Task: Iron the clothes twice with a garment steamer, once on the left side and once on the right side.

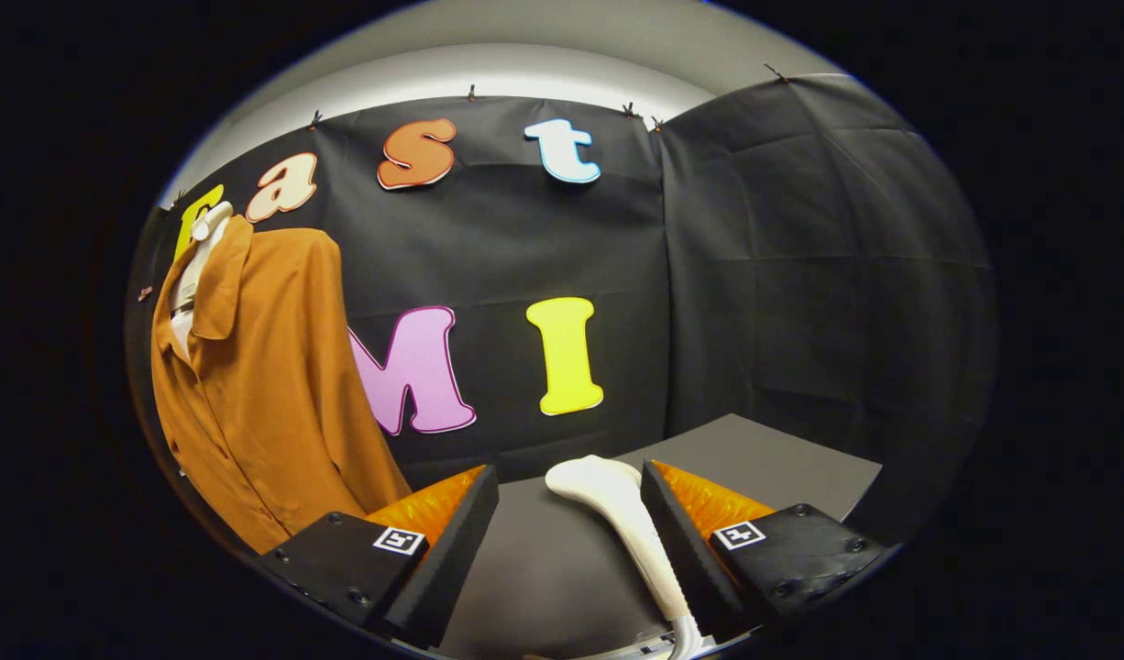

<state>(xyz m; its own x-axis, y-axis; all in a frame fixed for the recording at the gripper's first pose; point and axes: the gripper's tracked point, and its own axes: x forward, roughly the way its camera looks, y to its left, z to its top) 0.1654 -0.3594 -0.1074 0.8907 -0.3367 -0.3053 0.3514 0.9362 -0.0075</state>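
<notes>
An orange-brown shirt [269, 385] hangs on a white mannequin stand [200, 247] to the left of my fingers, against the booth wall. A white garment steamer [617, 513] lies on the dark table [764, 467], its head pointing away from me and its handle running back along the inside of my right finger. My gripper [571, 486] stands open and wide. The steamer lies in the gap close to the right finger [681, 541], and the left finger [452, 541] is well apart from it.
The table's far right corner [869, 472] ends near the side wall of black cloth. The shirt's hem hangs down beside the left finger, just off the table's left side.
</notes>
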